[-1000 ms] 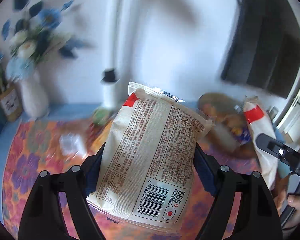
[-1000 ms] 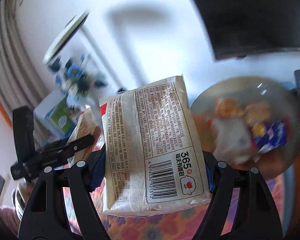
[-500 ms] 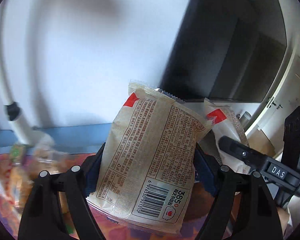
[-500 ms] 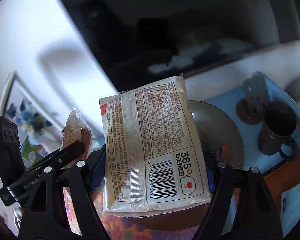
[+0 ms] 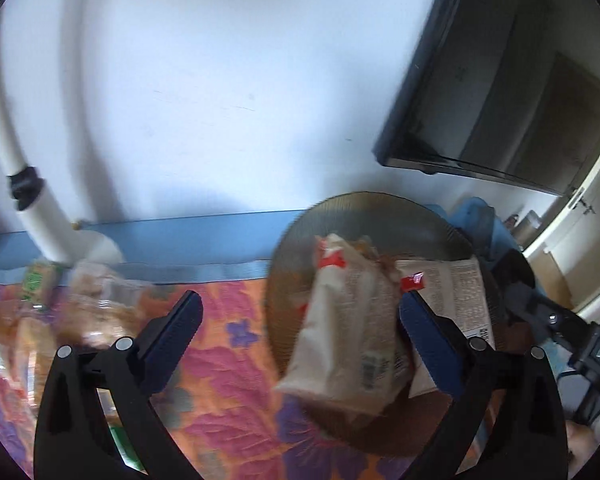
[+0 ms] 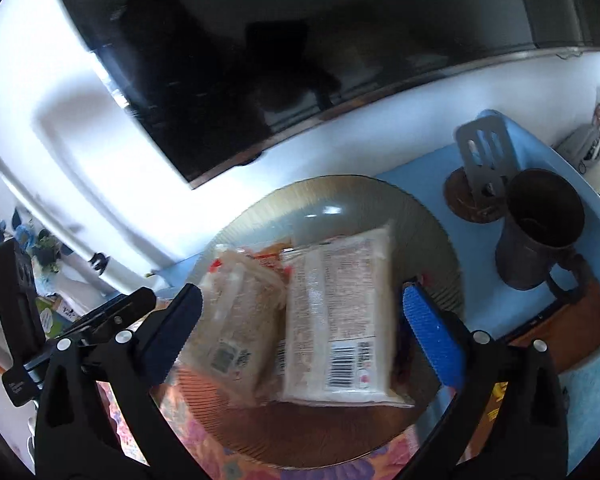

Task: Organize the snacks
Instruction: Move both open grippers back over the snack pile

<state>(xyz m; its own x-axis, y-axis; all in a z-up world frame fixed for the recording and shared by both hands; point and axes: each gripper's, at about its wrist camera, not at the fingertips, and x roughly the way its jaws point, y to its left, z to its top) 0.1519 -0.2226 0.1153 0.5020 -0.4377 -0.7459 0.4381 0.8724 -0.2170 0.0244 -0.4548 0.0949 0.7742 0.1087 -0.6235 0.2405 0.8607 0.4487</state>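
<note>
1. A round ribbed glass plate point(image 6: 428, 240) sits on a floral tablecloth point(image 5: 228, 364), below a dark wall-mounted screen point(image 6: 260, 60).
2. Right of the plate stand a dark mug point(image 6: 540, 240) and a slotted metal holder point(image 6: 486, 152); left of it lie blurred wrapped snacks point(image 5: 96, 304).
3. Two beige snack packets lie side by side on the plate: the left packet point(image 6: 236, 320) and the right packet point(image 6: 340, 312), long axes running from near rim to far rim, barcodes nearest the cameras.
4. Packet print is too blurred to read.
5. The left gripper point(image 5: 296, 320) and right gripper point(image 6: 300, 312) have jaws opening, gripping nothing; the packets lie loose between them.
</note>
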